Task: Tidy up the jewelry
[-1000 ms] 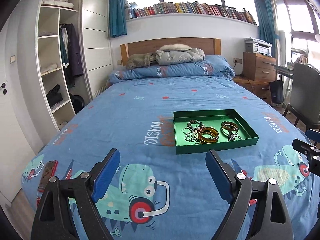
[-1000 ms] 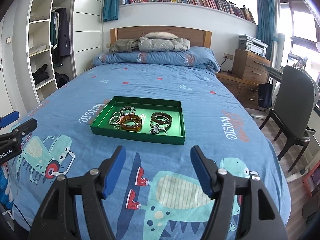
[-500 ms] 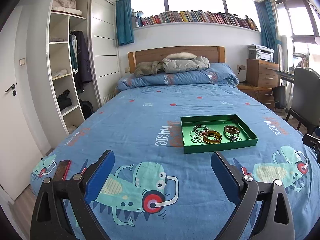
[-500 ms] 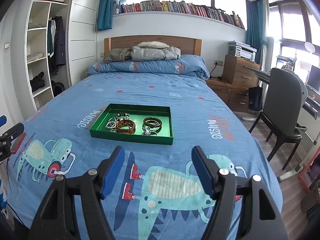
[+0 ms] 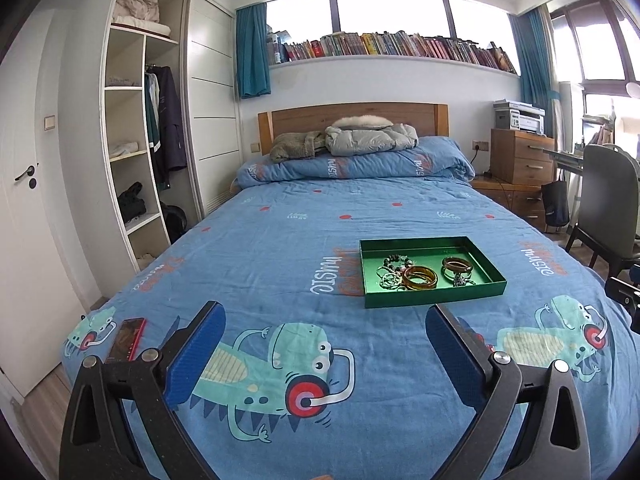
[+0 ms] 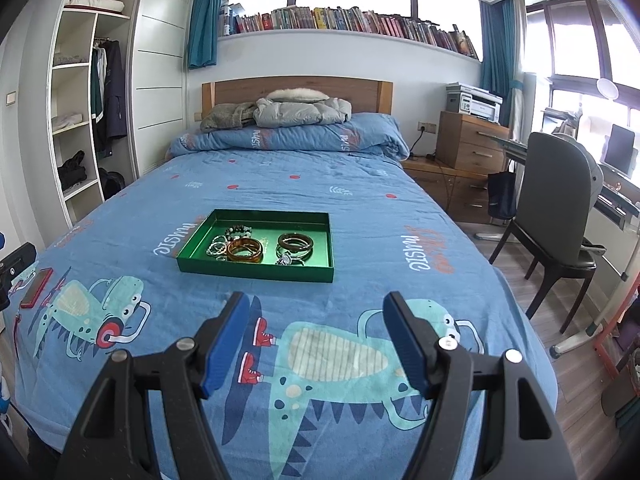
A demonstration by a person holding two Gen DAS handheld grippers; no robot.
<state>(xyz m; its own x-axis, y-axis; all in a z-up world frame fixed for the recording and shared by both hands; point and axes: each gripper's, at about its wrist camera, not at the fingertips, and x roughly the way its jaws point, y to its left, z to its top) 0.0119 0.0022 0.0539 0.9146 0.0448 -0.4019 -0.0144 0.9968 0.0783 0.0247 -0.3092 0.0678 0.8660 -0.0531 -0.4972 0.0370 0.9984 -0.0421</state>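
A green tray (image 5: 434, 299) lies on the blue bed; it also shows in the right wrist view (image 6: 256, 270). In it lie an amber bangle (image 5: 419, 277) (image 6: 245, 250), a dark brown bangle (image 5: 456, 265) (image 6: 295, 241), a beaded bracelet (image 5: 394, 260) (image 6: 238, 231) and several thin silver pieces (image 6: 216, 249). My left gripper (image 5: 322, 342) is open and empty, well short of the tray and to its left. My right gripper (image 6: 316, 332) is open and empty, short of the tray's near edge.
A red phone (image 5: 127, 338) (image 6: 37, 287) lies near the bed's left front corner. Folded duvet and jackets (image 5: 352, 148) sit at the headboard. A wardrobe (image 5: 136, 160) stands left. A grey chair (image 6: 560, 216) and wooden drawers (image 6: 472, 144) stand right.
Both grippers have drawn back and up from the bed, so the tray looks smaller and farther. Both stay open and empty. The jewelry has not moved.
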